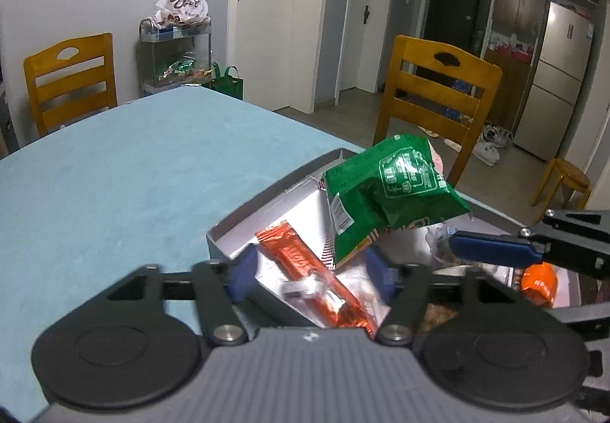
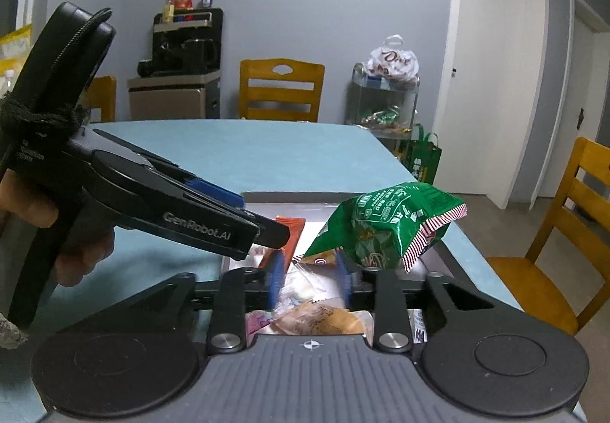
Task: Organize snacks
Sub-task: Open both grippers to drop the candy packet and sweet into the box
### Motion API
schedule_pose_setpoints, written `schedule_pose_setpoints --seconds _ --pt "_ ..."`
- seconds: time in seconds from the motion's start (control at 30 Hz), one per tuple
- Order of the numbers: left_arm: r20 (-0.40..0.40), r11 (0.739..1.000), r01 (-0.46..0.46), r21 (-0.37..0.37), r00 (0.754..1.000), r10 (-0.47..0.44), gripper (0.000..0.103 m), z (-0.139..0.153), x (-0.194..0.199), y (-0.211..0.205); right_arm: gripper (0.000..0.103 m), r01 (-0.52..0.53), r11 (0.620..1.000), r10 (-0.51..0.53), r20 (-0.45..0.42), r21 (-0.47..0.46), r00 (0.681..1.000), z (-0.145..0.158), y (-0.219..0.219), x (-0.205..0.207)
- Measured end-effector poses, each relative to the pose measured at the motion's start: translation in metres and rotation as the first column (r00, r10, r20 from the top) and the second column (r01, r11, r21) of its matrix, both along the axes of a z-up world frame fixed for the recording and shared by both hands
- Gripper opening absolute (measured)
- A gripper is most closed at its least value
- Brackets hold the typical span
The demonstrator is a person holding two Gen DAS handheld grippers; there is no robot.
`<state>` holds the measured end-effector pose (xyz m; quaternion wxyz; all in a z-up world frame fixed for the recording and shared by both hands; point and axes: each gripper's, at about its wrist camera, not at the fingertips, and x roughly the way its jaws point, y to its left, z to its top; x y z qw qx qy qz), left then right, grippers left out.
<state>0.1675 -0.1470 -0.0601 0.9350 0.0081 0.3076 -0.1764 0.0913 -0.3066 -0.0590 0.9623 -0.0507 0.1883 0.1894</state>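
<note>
Inside grey box [image 1: 267,196], green packet [image 1: 385,190], orange bar [image 1: 305,270]

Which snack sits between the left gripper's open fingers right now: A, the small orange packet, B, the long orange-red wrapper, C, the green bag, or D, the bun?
B: in the left wrist view the long orange-red wrapper lies in the box between the open fingers of the left gripper, while the green bag sits further back.

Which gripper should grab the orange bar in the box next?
Left. The open left gripper has the orange bar lying between its fingers in the box. The right gripper sits farther over, beside the green bag.
</note>
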Motion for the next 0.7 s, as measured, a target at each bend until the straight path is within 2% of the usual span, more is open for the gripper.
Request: schedule_pose_setpoints --seconds 0.1,0.13,0.23,0.3,0.37,0.5,0.7 --pt "0.010 1.000 -0.007 -0.019 1.000 0.007 0.072 0.006 -0.009 0.007 0.046 0.006 1.000 -0.006 -0.004 0.005 1.000 0.003 -0.001 -0.008" --pt "0.006 1.000 -0.008 -0.026 1.000 0.008 0.073 0.008 -0.012 0.010 0.052 0.009 1.000 -0.009 -0.004 0.007 1.000 0.004 -0.002 -0.012" --pt "0.004 0.999 -0.011 -0.043 1.000 0.011 0.081 0.012 -0.027 0.021 0.065 0.023 1.000 -0.023 -0.008 0.013 1.000 0.006 -0.005 -0.022" --pt "0.011 0.999 -0.008 -0.036 1.000 0.008 0.083 0.014 -0.040 0.027 0.076 0.038 0.999 -0.037 -0.013 0.018 0.999 0.007 -0.008 -0.030" --pt "0.019 1.000 -0.008 -0.017 1.000 0.008 0.084 0.013 -0.053 0.031 0.092 0.060 0.998 -0.060 -0.009 0.020 0.998 0.007 -0.011 -0.041" --pt "0.015 1.000 0.026 -0.003 1.000 -0.026 0.087 0.009 -0.083 0.038 0.102 0.103 0.995 -0.103 0.003 0.012 0.995 0.006 -0.014 -0.067" --pt "0.014 0.997 0.069 0.040 0.997 -0.069 0.089 -0.001 -0.119 0.042 0.103 0.150 0.988 -0.149 -0.042 0.031 0.988 -0.004 -0.015 -0.094"
